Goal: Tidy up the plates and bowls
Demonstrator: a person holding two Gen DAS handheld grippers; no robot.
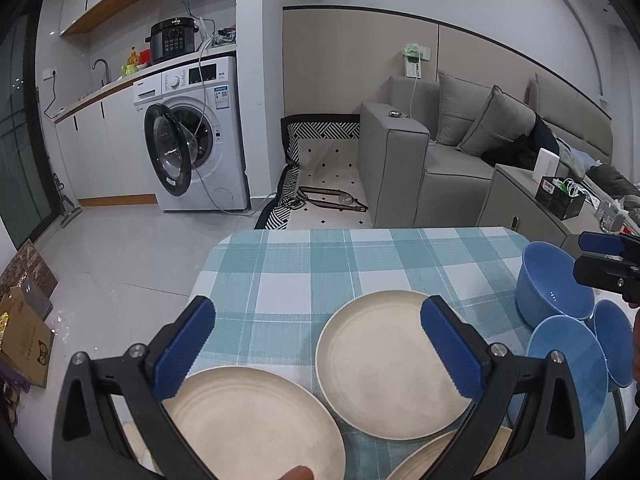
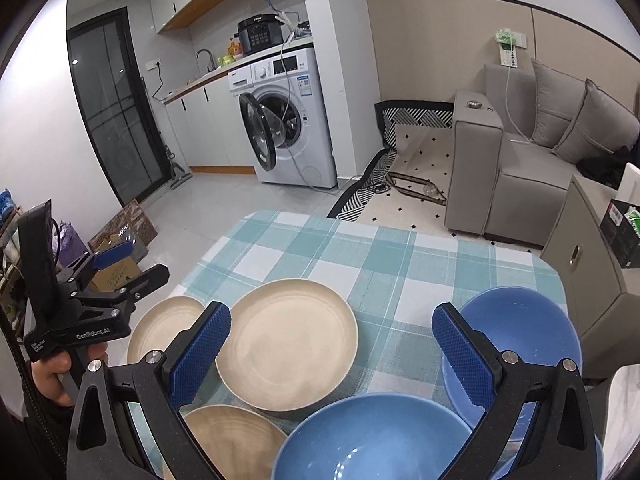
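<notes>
Left claw: the left claw (image 1: 318,344) has its blue-padded fingers (image 1: 185,346) spread wide apart, holding nothing, above the near left part of the surface; in the right wrist view it (image 2: 120,264) shows at the left edge, gripped by the person's hand (image 2: 56,372).
Right claw: the right claw (image 2: 332,354) is also spread wide and holds nothing, hanging over the gap between the plates and the bowls; in the left wrist view only its tip (image 1: 606,258) shows at the right edge.
Surface: a table under a blue-and-white checked cloth (image 1: 320,264), its far half bare.
Middle plate: a cream plate (image 1: 384,364) lies flat near the centre of the near half, between the left claw's fingers in that view; in the right wrist view (image 2: 286,344).
Left plate: a cream plate (image 1: 256,424) lies at the near left edge, just beside the middle plate; also seen at (image 2: 164,326).
Near plate: a third cream plate (image 2: 236,440) lies closest to the person, its rim just beside the middle plate's.
Far bowl: a blue bowl (image 1: 554,280) sits upright at the right side; in the right wrist view (image 2: 524,344).
Near bowl: a blue bowl (image 2: 372,440) sits in front of it, rims close or touching.
Third bowl: another blue bowl (image 1: 616,344) shows at the right edge of the left wrist view.
Background: a washing machine (image 1: 192,136) with its door open and a grey sofa (image 1: 452,148).
</notes>
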